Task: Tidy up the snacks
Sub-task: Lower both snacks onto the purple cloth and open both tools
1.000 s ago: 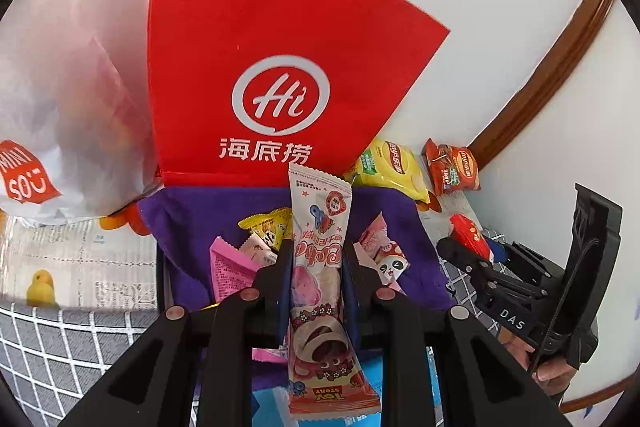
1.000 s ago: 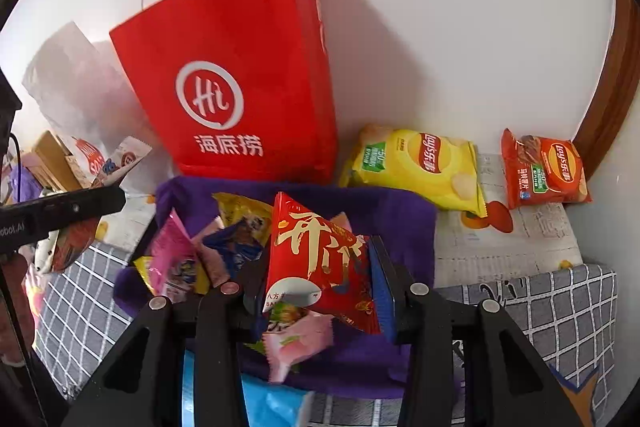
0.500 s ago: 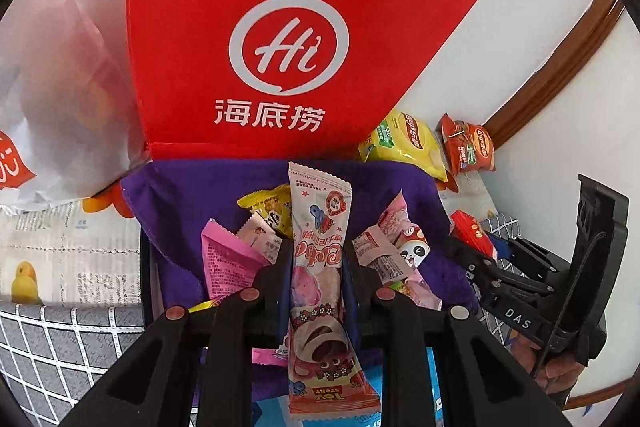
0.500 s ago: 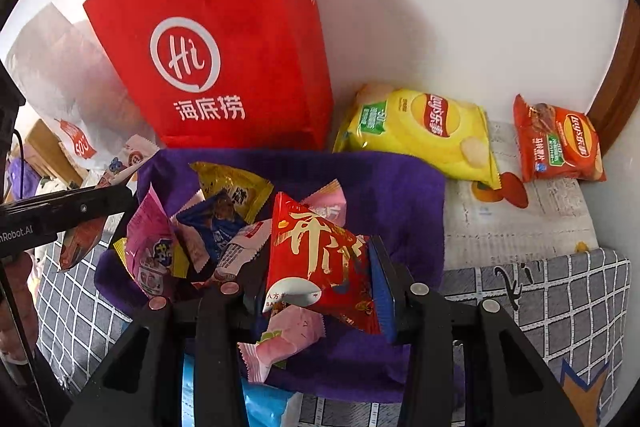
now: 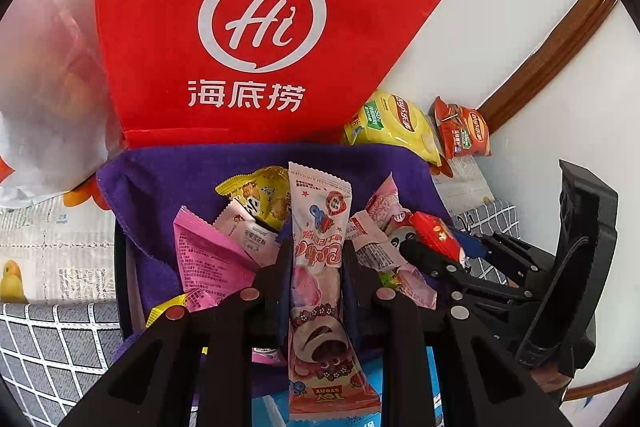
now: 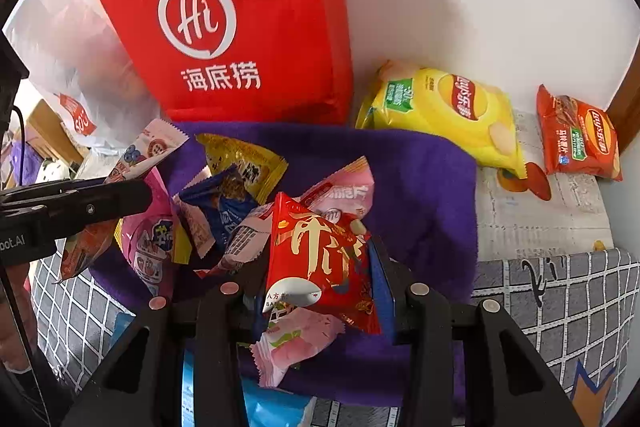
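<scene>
My left gripper (image 5: 316, 259) is shut on a long pink snack bar packet (image 5: 318, 279) with a bear print, held upright over the purple cloth-lined basket (image 5: 200, 167). My right gripper (image 6: 320, 259) is shut on a red snack packet with gold lettering (image 6: 320, 259), also over the basket (image 6: 420, 187). Several small packets lie in the basket, among them a yellow one (image 6: 244, 159), a blue one (image 6: 224, 203) and a pink one (image 5: 208, 255). The right gripper shows at the right of the left wrist view, the left gripper at the left of the right wrist view.
A tall red paper bag (image 5: 260, 27) stands against the white wall just behind the basket. A yellow chip bag (image 6: 444, 111) and a red chip bag (image 6: 580, 135) lie to the right. A white plastic bag (image 5: 44, 87) sits left. A chequered cloth (image 6: 560, 307) covers the surface.
Both grippers have sunk toward the basket with their packets still held, so the red bag and basket contents look larger and nearer. The grips are unchanged.
</scene>
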`<state>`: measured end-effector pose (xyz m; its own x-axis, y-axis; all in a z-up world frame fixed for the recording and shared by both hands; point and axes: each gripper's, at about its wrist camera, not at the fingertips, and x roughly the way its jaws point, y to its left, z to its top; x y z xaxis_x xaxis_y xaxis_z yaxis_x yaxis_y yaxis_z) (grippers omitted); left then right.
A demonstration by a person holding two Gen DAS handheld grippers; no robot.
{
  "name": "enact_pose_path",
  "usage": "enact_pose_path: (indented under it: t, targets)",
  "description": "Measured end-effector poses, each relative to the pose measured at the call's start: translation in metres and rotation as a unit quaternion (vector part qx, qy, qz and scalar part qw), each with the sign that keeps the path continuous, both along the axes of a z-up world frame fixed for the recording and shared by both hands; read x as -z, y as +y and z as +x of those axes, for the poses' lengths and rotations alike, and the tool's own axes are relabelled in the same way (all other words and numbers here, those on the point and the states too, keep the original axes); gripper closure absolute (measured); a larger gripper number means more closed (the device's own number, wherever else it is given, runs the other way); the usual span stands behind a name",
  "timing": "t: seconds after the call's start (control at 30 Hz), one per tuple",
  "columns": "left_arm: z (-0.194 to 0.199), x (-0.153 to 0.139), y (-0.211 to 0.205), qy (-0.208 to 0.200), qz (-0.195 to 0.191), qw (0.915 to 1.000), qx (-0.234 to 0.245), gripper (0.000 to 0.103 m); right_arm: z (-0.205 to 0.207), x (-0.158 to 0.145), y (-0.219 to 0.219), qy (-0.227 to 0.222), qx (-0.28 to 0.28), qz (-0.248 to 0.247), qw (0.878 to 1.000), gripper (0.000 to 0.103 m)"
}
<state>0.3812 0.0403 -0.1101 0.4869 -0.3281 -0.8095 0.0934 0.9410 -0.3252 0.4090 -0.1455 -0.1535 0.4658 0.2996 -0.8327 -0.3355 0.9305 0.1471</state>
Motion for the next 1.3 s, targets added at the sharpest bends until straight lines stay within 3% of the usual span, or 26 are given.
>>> enact_pose_path:
  t: [0.53,1.3]
  targets:
    - [0.017,0.024,-0.01,0.025,0.035,0.9991,-0.007,0.082,0.005,0.013,0.006,0.011,0.001,-0.024,1.0,0.061]
    - [0.025,0.044,-0.018,0.062,0.041,0.9972,0.002,0.081,0.01,0.02,0.002,0.016,0.004,-0.032,0.999,0.06]
